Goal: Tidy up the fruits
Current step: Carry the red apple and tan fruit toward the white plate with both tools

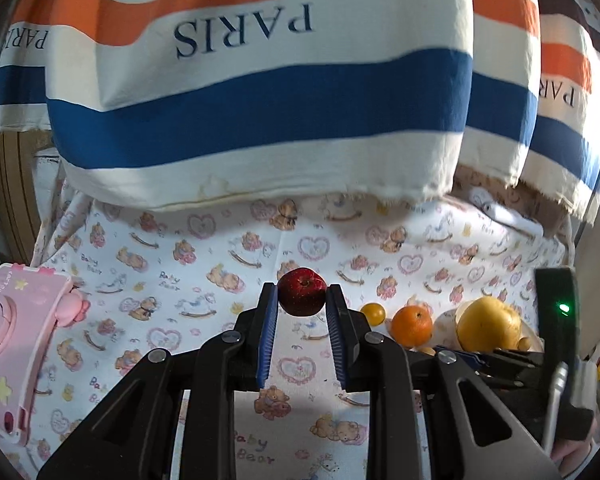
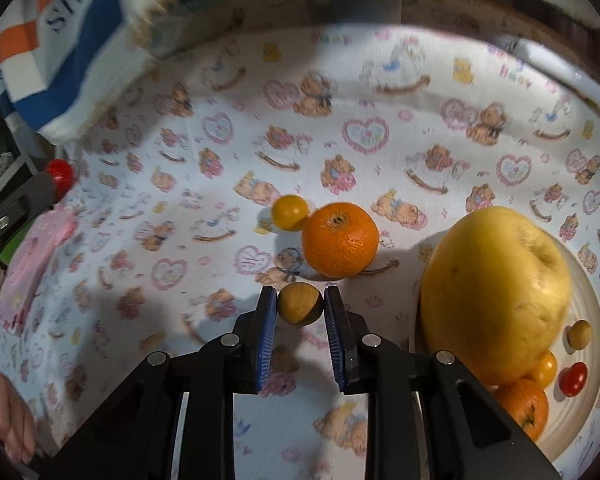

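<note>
Now, by label:
Left gripper (image 1: 302, 294): pinching red apple (image 1: 302, 291), lifted over the bear-print cloth (image 1: 204, 248).
Right gripper (image 2: 300, 304): pinching small brown fruit (image 2: 300, 304), just beside the plate's (image 2: 588, 288) left rim.
Plate: near cloth's right edge, holding big yellow fruit (image 2: 496, 292).
Orange (image 2: 340, 239): on cloth, touching yellow tomato (image 2: 289, 212).

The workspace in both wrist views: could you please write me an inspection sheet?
Surface: bear-print cloth over the table.
Job's things: red apple in the left gripper; small brown fruit in the right gripper; orange touching a yellow tomato on the cloth; white plate holding a large yellow fruit, another orange, small tomatoes and a brown fruit.
Clutter: pink box, left edge.
Grippers: both jaws shut on fruit.
Cables: nothing seen.
Surroundings: striped PARIS fabric hanging behind.
</note>
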`<state>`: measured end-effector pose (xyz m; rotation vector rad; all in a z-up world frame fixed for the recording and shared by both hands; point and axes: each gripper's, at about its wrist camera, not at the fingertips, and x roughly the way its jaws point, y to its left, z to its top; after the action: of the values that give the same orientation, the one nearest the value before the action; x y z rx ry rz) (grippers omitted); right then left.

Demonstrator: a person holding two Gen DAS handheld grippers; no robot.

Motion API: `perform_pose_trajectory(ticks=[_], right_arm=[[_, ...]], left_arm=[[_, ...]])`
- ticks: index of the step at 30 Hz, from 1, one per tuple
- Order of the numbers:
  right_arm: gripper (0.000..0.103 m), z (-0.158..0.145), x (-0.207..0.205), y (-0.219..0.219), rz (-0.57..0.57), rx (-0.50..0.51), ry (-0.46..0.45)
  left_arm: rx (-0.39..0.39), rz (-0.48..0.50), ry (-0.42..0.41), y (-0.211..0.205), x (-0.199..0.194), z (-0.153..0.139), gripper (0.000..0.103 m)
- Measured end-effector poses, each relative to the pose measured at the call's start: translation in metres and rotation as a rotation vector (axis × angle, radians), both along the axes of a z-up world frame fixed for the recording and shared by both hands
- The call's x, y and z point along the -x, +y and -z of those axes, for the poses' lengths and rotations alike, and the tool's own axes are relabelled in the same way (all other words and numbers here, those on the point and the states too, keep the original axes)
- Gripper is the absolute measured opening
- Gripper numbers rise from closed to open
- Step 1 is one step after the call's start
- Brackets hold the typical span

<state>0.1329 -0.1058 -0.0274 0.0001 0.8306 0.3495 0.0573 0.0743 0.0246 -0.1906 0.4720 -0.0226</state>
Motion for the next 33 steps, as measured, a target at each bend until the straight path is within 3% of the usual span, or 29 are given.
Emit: perform_pose_trajectory(ticks=[11,17,23,27,33], right_arm=[[0.025,-0.032,0.051,-0.022,-0.027,-0.054,-0.156],[0.025,-0.052,0.081,-0.050,-0.010,-0.040,-0.318],[0.025,-0.050,0.101,-0.082,0.036,-0.038,-0.382],[0.025,-0.048,0.120,-0.107,0.081,-0.026,-0.479],[0.025,-0.051,0.118,-0.136,0.158,-0.068,-0.472]], left_arm=[[-0.047,0.035,-0.099,-0.011,0.019,-0.016,0.023],[-0.056,0.122,-0.156,-0.033,0.032,-0.016,0.024],[-0.093,0.150,-0.204,-0.058,0.040,-0.004,0.023],[-0.137,0.178,-0.241,-0.072,0.047,0.000,0.023],[-0.077,0.267,-0.172,-0.083,0.043,0.011,0.022]])
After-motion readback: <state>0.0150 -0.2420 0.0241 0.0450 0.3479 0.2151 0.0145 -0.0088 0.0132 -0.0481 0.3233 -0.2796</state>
